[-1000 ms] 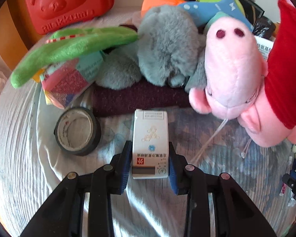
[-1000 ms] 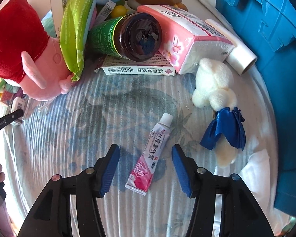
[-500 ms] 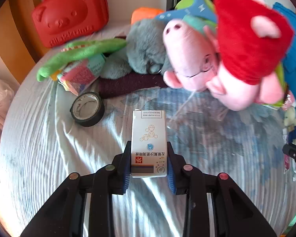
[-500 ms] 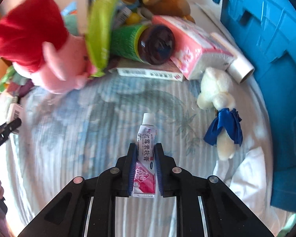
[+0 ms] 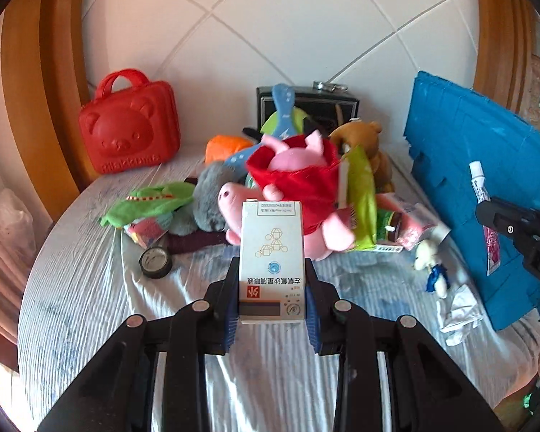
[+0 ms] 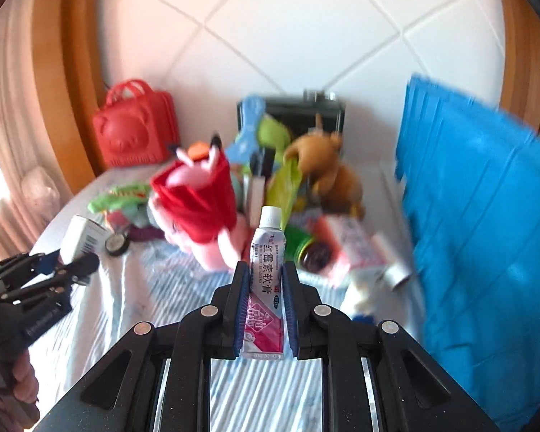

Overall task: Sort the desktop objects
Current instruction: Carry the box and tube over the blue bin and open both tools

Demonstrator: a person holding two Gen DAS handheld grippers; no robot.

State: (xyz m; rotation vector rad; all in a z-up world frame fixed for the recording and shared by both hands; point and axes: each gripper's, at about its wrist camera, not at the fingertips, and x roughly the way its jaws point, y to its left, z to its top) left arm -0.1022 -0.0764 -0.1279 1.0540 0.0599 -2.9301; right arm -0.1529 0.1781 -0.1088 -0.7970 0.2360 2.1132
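My left gripper [image 5: 271, 280] is shut on a white medicine box [image 5: 271, 255] and holds it up above the cloth-covered table. My right gripper [image 6: 264, 280] is shut on a white and pink ointment tube [image 6: 266, 277], also lifted off the table. The right gripper with the tube [image 5: 484, 208] shows at the right edge of the left wrist view. The left gripper with the box [image 6: 82, 239] shows at the left of the right wrist view.
A pile of plush toys, with a pink pig in red [image 5: 298, 194], a grey plush [image 5: 208, 198] and a brown bear [image 5: 363, 144], lies mid-table. A black tape roll [image 5: 155, 262], a red bear case [image 5: 129, 133], a blue crate [image 5: 486, 194] and a small white plush [image 5: 430, 262] surround it.
Both grippers have risen and tilted up with their objects, so the wall and far table now show. One second ago the right gripper was open around the tube; now it is shut on it.
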